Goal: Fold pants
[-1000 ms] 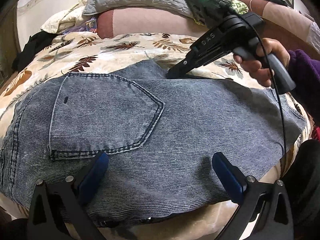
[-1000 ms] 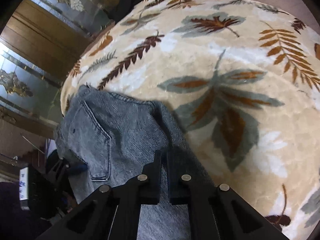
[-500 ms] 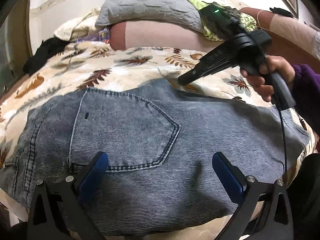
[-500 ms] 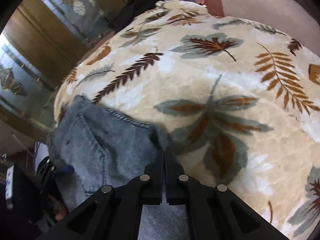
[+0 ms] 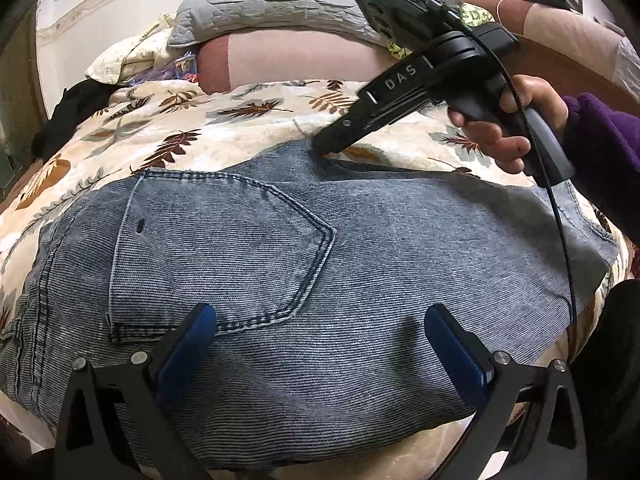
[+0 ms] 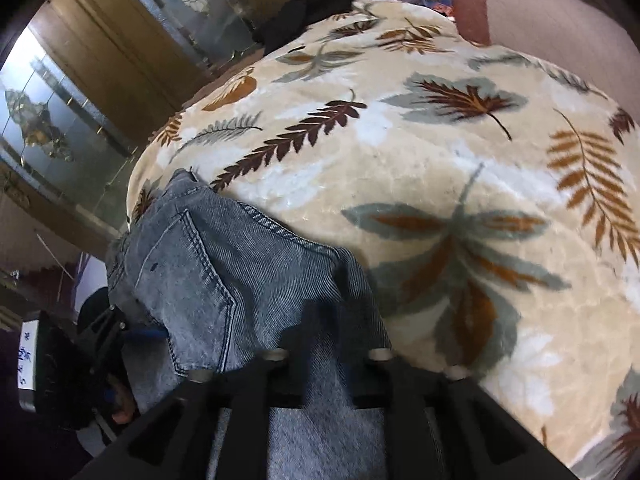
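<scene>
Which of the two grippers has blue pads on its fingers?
The left gripper, open over the jeans; the right gripper is all black.

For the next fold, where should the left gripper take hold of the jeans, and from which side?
Probably the near folded edge of the jeans, below the back pocket, coming in low from the bed's front. That edge overhangs the blanket, so the open jaws of the left gripper can likely slide around the layers.
</scene>
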### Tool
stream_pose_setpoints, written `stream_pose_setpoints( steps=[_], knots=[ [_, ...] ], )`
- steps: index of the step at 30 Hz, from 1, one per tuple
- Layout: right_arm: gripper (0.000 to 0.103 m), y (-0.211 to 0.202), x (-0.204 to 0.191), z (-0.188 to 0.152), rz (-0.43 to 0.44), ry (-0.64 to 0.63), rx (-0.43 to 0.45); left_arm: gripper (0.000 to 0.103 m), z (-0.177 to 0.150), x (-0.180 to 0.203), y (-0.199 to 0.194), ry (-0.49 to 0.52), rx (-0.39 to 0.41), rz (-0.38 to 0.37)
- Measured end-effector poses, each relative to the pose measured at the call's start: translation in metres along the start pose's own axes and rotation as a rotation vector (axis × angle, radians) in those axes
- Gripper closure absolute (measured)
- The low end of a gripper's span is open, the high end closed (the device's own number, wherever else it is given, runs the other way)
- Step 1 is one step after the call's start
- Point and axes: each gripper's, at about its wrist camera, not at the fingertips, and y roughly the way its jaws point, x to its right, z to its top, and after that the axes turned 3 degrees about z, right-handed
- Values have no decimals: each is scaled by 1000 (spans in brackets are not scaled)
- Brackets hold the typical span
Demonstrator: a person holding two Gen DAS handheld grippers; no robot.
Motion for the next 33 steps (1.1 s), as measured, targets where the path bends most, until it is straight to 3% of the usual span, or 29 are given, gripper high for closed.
stream_pose_setpoints(
  steps=[1,6,10,15,17,20,26,29,31,33],
  knots=[
    [29,-1,-1,0,-16,-13,9,0,0,0,0,1,0,0],
    [28,-10,6,4,51,8,88,0,0,1,1,1,-3,1],
    [56,-1,2,5,36,-11,54,0,1,1,1,2,-2,3],
    [57,15,1,3,51,-19,12,0,1,0,1,5,-1,2],
    [80,22,-3,3,44,-45,-21,0,2,0,1,6,-2,1],
    [97,24,-11,3,-3,-97,-31,0,2,0,1,6,-1,1],
    [99,5,-15,19,-98,-97,87,0,7,-4,-2,-3,42,41],
    [99,22,-9,20,-150,-79,48,0,7,-2,2,14,31,51],
    [97,38,9,16,-148,21,-3,0,5,3,7,46,11,57],
    [87,27,16,13,-132,100,42,0,3,6,8,68,2,67]
  ],
)
